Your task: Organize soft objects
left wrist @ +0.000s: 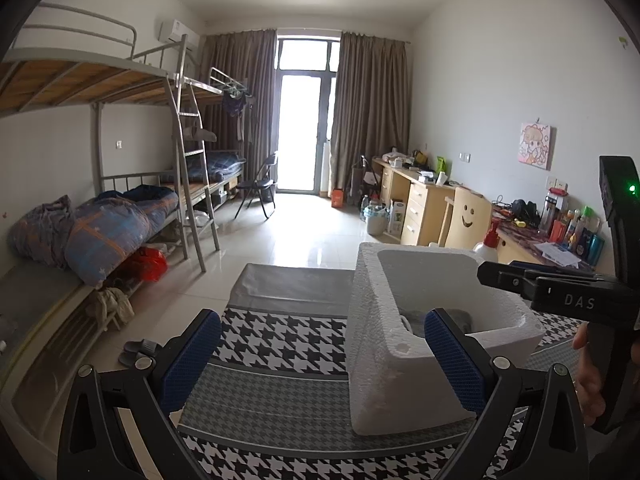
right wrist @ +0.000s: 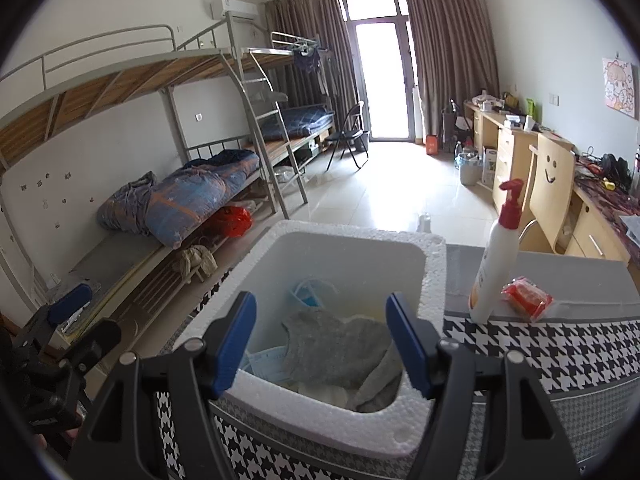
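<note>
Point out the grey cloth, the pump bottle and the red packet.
grey cloth (right wrist: 340, 344): right wrist view, middle of the fabric.
pump bottle (right wrist: 494, 264): right wrist view, white body.
red packet (right wrist: 526, 298): right wrist view, centre of the wrapper.

Right gripper (right wrist: 322, 344) open above a foam box (right wrist: 434, 276) holding a grey cloth (right wrist: 340, 350) and blue masks (right wrist: 308, 296).

Both wrist views face the window — left beside the foam box (left wrist: 400, 344), right close above it (right wrist: 434, 264).
</note>
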### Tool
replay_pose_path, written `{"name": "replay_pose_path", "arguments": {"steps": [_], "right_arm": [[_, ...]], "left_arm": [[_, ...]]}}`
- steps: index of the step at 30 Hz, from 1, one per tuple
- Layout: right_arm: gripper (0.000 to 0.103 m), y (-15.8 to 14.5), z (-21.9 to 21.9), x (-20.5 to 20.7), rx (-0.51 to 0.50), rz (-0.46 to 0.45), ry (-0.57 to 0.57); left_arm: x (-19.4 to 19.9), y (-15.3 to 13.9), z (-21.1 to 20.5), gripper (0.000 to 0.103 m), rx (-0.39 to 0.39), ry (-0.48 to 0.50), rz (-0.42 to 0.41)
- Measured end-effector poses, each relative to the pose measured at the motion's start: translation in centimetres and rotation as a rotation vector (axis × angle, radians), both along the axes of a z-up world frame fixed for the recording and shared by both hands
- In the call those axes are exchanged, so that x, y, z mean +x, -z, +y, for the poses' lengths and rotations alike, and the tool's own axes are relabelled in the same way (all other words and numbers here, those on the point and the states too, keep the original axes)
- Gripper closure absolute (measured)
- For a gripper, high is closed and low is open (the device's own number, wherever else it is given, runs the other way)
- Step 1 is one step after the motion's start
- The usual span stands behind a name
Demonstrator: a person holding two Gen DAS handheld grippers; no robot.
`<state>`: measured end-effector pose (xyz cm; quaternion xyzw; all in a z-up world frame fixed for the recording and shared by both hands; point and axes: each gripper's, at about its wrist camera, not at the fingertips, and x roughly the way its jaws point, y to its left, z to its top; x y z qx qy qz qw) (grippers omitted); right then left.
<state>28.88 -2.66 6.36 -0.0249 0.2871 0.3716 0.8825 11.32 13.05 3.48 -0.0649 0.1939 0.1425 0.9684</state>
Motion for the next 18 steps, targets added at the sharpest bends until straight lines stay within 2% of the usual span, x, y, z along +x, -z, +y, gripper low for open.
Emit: {"name": "replay_pose_path", "arguments": {"steps": [14, 15, 17, 18], "right_arm": [[0.030, -1.3, -3.6, -2.1, 0.046, -0.075, 0.027], [0.029, -1.3, -3.9, -2.2, 0.049, -0.080, 0.033], [0.014, -1.5, -4.5, -2.4, 0.062, -0.091, 0.042], [0.012, -1.5, -4.7, -2.6, 0.068, -0.101, 0.046]], "left_arm": [[-0.7, -0.9, -2.4, 0.001, 0.014, 0.033, -0.009], [-0.7, -0.9, -2.7, 0.001, 0.015, 0.035, -0.011], [-0.8, -1.1, -3.1, 0.001, 0.022, 0.041, -0.012], [-0.8, -1.1, -3.2, 0.001, 0.025, 0.042, -0.012]]}}
